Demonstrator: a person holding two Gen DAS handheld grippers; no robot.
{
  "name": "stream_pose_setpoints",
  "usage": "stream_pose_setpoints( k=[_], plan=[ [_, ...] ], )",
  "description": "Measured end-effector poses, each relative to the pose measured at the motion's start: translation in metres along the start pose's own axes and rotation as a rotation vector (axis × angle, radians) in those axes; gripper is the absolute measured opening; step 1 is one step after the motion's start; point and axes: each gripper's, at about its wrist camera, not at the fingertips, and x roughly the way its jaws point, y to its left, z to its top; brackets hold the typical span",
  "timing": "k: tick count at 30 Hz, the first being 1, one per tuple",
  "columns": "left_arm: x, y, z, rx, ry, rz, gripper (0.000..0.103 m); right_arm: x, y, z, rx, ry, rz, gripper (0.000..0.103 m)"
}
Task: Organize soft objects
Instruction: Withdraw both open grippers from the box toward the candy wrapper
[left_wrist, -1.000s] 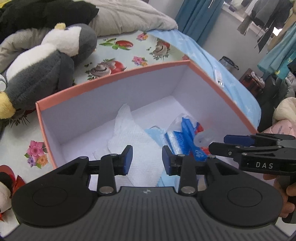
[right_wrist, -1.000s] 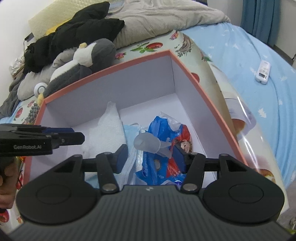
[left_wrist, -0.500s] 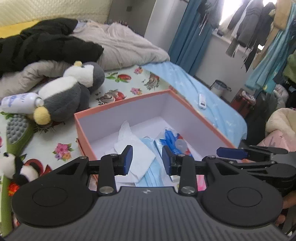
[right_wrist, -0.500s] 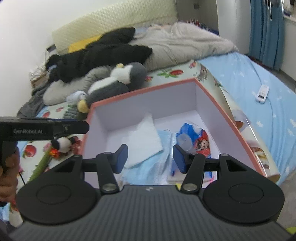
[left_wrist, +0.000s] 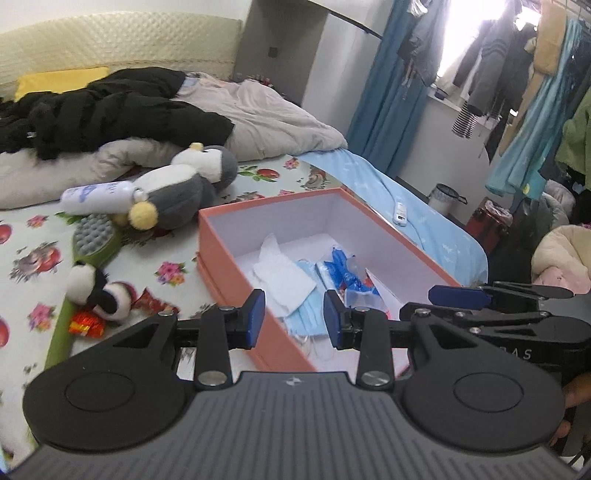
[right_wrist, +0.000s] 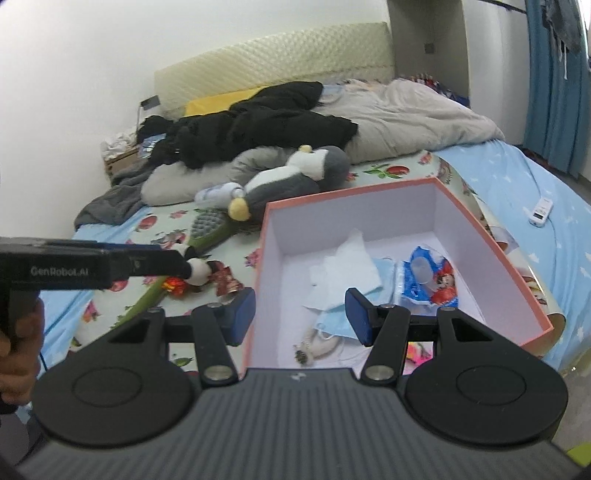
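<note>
Both grippers have pulled back from the pink box (right_wrist: 491, 240), which sits on the bed (left_wrist: 33, 254). The penguin plush (left_wrist: 184, 188) lies beyond the box's far left corner. A white cloth (right_wrist: 351, 266) and blue packet (right_wrist: 430, 275) lie inside, ahead of the jaws. The left gripper (left_wrist: 294, 318) and right gripper (right_wrist: 301, 314) are both parted and empty.

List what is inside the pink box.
Inside the pink box: a white cloth, blue face masks, a blue printed packet with a clear cup on it. Whatever lies beneath them is covered.
</note>
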Motion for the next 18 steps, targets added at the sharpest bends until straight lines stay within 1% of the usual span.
stream_pose_setpoints(
  k=[5, 9, 12, 18],
  plan=[
    [-0.032, 0.013, -0.028, -0.091, -0.012, 0.016, 0.040, -0.006, 0.021, -0.015, -0.016, 0.007, 0.032, 0.057],
    [-0.056, 0.033, -0.048, -0.192, -0.037, 0.035, 0.040, -0.011, 0.034, -0.028, -0.009, 0.033, 0.064, 0.057],
    [-0.073, 0.039, -0.065, -0.202, -0.037, 0.082, 0.040, -0.015, 0.038, -0.034, 0.014, 0.040, 0.079, 0.057],
    [-0.100, 0.044, -0.096, -0.205, -0.023, 0.131, 0.040, -0.024, 0.055, -0.048, 0.004, 0.051, 0.091, 0.057]
  ],
)
